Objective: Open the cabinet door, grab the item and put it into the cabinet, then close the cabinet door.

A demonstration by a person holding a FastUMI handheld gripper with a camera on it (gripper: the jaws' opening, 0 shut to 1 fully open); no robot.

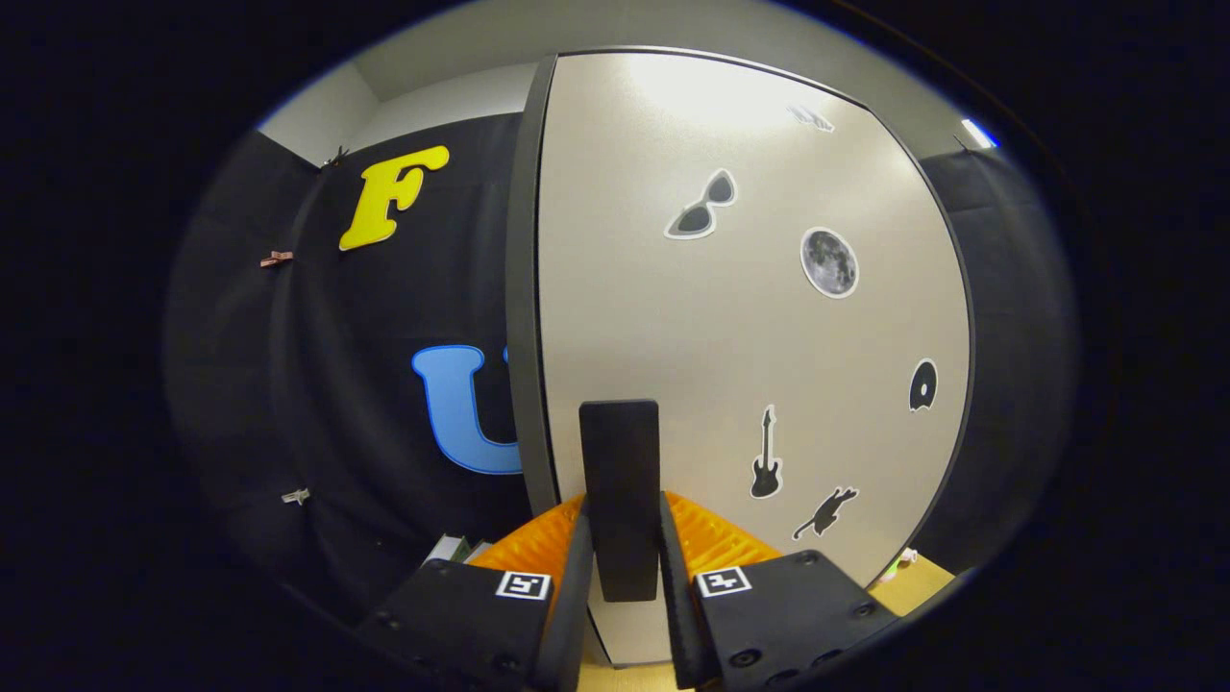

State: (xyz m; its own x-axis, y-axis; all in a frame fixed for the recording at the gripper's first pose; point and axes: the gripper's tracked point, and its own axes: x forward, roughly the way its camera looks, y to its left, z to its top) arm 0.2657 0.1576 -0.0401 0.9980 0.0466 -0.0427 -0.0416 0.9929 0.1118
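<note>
One handle (620, 481), a dark upright block on the cabinet door (692, 317), sits between the two fingers of the gripper (620, 567); both fingers look pressed on its sides, so pinching it; the door's pale face stands close ahead, its dark edge (524, 288) just left of the handle. Door seems shut or barely swung, cannot tell which; step in hand looks like pulling it open or pushing it closed. The item to stow I cannot pick out; small bits low on the tabletop (922, 581) beyond the fingers are too small to tell.

Risks: grip sits on the handle's lower part, so a pull off the hinge arc could make the fingers slide off; a skewed pull may twist the handle or drag the cabinet; stickers (828, 261) on the door are no obstacle; the booth's cloth wall (317, 384) hangs near the door's edge and could get brushed on a wide swing.
</note>
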